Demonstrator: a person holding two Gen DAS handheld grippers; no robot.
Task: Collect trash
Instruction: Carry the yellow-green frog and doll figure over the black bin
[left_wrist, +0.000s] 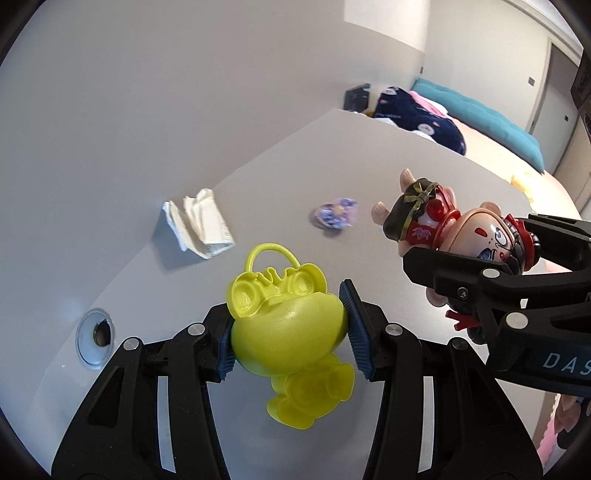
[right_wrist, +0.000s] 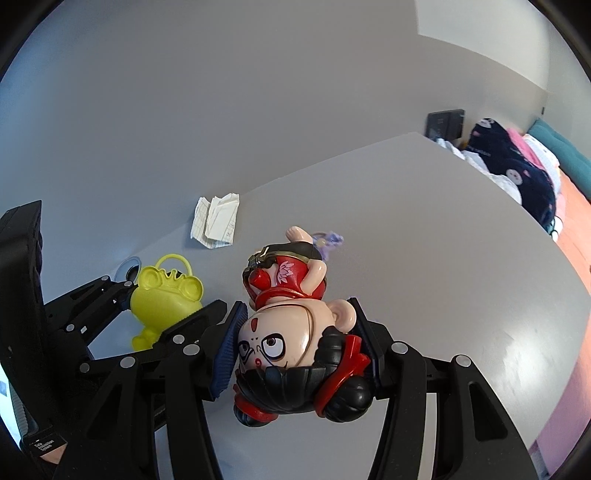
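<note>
A: Left gripper fingers pinch the yellow frog toy; right gripper fingers pinch the doll by its head.

B: Trash, crumpled paper and purple wrapper, lies mid-frame on the worktop. Risk: round heads slip.

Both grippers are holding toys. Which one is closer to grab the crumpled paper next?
Probably the left. The crumpled paper lies just beyond the left gripper, while the right gripper sits farther off to the side. But the left is shut on the yellow frog and must set it down first.
</note>
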